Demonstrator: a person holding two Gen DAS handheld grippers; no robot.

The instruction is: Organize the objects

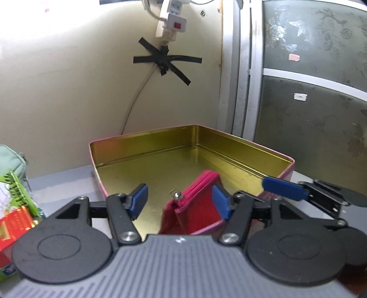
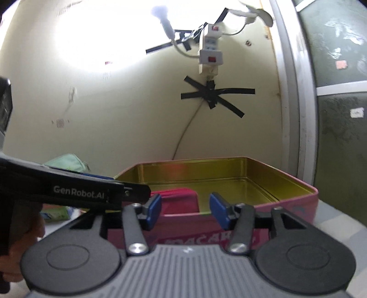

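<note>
A pink tin (image 1: 192, 128) with a gold inside stands open on the grey table. A red zip pouch (image 1: 197, 206) lies inside it, leaning on the near wall. My left gripper (image 1: 181, 202) hovers over that wall, open; its right pad (image 1: 221, 201) overlaps the pouch in the picture and the left pad stands apart from it. One blue finger (image 1: 284, 189) of the right gripper shows over the tin's right corner. In the right wrist view my right gripper (image 2: 187, 211) is open and empty before the tin's pink outer wall (image 2: 286, 217). The pouch (image 2: 181, 199) shows in the near left corner.
A pale green pouch (image 1: 11, 160) and red and green boxes (image 1: 16, 220) lie left of the tin. A power strip (image 1: 174, 20) and a cable under black tape (image 1: 165, 59) hang on the wall behind. A frosted door (image 1: 309, 114) stands to the right. A hand (image 2: 23, 229) holds the left gripper.
</note>
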